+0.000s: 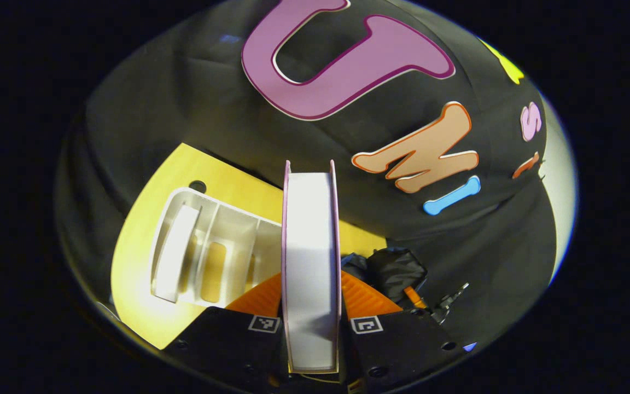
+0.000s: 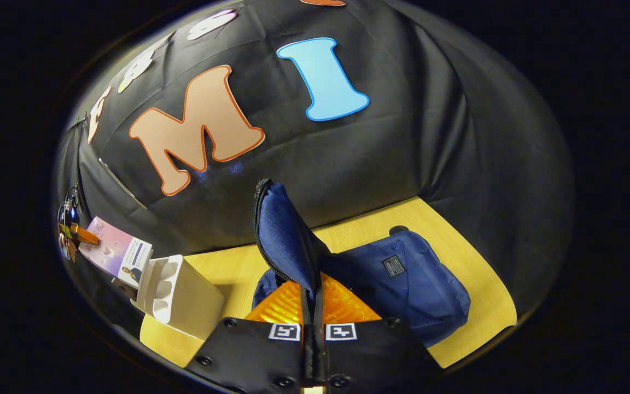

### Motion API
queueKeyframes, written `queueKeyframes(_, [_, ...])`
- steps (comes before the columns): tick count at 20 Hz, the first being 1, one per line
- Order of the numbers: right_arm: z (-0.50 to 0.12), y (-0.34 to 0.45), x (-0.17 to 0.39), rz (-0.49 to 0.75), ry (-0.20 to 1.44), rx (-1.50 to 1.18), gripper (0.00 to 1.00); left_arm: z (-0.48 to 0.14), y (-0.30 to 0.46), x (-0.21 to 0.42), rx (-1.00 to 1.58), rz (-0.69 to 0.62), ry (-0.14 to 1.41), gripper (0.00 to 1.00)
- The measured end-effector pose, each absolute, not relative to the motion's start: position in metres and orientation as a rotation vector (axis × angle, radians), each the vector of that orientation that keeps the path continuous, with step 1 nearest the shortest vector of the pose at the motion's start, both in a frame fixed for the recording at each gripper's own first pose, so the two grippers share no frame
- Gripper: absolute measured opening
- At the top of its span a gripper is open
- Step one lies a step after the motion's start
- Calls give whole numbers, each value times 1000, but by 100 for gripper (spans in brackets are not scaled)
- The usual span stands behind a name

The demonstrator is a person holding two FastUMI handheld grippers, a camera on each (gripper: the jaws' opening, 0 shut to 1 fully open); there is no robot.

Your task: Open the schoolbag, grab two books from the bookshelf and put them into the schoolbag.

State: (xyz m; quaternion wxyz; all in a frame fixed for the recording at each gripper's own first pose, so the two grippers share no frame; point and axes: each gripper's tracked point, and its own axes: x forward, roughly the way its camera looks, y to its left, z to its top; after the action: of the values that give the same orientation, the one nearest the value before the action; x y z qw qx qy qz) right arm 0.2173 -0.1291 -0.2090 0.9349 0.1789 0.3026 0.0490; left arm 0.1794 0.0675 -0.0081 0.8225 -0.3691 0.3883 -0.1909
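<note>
Clearly the left gripper (image 1: 311,328) has its jaws pinching a thick white-paged book with pink covers (image 1: 310,257), held upright by its lower part with the page edges facing the camera; the book rises toward twelve o'clock in the left gripper view, above the white plastic slotted bookshelf (image 1: 205,251) that stands at about nine o'clock on the yellow wooden bench (image 1: 140,273). One slim white book (image 1: 175,249) stands in the shelf's far-left slot. The held book looks stiff and moderately heavy, with smooth covers that could slide, so a hold low and near the middle of its thickness, as it is now, seems sound; a grip at a corner would let it swing. In the right gripper view, the right gripper (image 2: 313,334) has its jaws pressed together on the zip-edged flap of the dark blue fabric schoolbag (image 2: 402,290), lifting that flap (image 2: 285,235) up toward twelve o'clock while the bag's body lies on the bench at three o'clock. The cloth is soft and limp, so I judge it will sag shut unless held by the stiffer zip edge. At nine o'clock in that view the left gripper shows far off with the book's pink cover beside the bookshelf, well apart from the bag.
</note>
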Motion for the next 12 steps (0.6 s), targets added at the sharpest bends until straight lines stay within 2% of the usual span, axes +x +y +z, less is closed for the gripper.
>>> queueKeyframes(7, [-210, -125, 217, 127, 625, 390, 3, -34, -7, 188, -951, -487, 858, 33])
queueKeyframes(8, [-211, -123, 219, 133, 625, 392, 0, -40, -16, 190, -954, -492, 869, 31])
queueKeyframes(9, [-211, -124, 221, 136, 626, 391, 3, -44, -26, 190, -963, -504, 882, 33])
queueKeyframes(12, [-212, -123, 221, 149, 624, 397, 4, -56, -67, 194, -978, -530, 921, 32])
